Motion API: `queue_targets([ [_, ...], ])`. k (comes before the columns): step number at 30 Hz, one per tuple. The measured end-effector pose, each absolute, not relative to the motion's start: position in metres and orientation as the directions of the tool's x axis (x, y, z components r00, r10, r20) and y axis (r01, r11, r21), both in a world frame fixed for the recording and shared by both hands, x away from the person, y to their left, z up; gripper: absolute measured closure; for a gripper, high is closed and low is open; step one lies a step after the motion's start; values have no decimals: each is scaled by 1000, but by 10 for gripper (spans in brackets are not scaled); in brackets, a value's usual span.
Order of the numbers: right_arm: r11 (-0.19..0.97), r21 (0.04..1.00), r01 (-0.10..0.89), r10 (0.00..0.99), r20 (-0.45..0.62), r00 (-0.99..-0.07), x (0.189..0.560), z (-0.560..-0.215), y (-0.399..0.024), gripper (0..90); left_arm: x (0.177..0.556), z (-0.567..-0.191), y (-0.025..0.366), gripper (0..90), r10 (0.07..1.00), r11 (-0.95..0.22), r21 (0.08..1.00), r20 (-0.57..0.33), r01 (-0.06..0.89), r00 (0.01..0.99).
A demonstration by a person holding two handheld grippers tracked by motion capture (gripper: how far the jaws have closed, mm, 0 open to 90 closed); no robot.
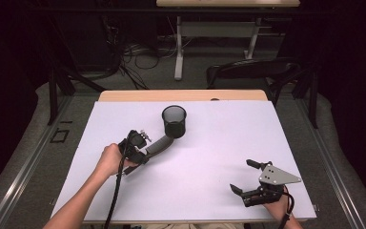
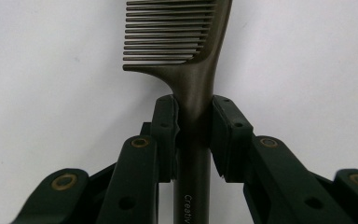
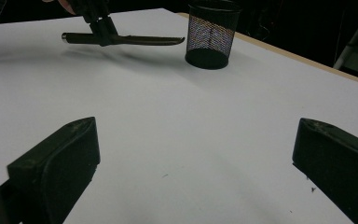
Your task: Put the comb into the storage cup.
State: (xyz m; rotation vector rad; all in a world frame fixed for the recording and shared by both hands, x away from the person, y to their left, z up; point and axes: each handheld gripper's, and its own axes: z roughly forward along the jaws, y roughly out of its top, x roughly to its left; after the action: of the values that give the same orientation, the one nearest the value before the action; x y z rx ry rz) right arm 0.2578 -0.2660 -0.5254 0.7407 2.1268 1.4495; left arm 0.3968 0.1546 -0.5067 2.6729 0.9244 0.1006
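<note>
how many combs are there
1: the comb is clamped by its handle in the left gripper, its toothed end beside the mesh cup. The cup's inside is too dark to check.

a white table top (image 1: 209,157) carries a black mesh cup (image 1: 174,121) standing upright toward its far middle. the left gripper (image 1: 140,153), held in a hand (image 1: 109,160), grips a dark comb (image 1: 158,144) by its handle, and the comb's far end lies just beside the cup's base. the right gripper (image 1: 241,175) rests near the front right corner, jaws spread wide with nothing between them, well apart from the cup.
</note>
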Motion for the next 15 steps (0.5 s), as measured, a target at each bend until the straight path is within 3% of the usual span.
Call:
queue_targets([
  [15, 301, 938, 174, 661, -74, -747, 258, -525, -267, 2, 387, -499, 162, 727, 615, -713, 407, -27, 571, 788],
])
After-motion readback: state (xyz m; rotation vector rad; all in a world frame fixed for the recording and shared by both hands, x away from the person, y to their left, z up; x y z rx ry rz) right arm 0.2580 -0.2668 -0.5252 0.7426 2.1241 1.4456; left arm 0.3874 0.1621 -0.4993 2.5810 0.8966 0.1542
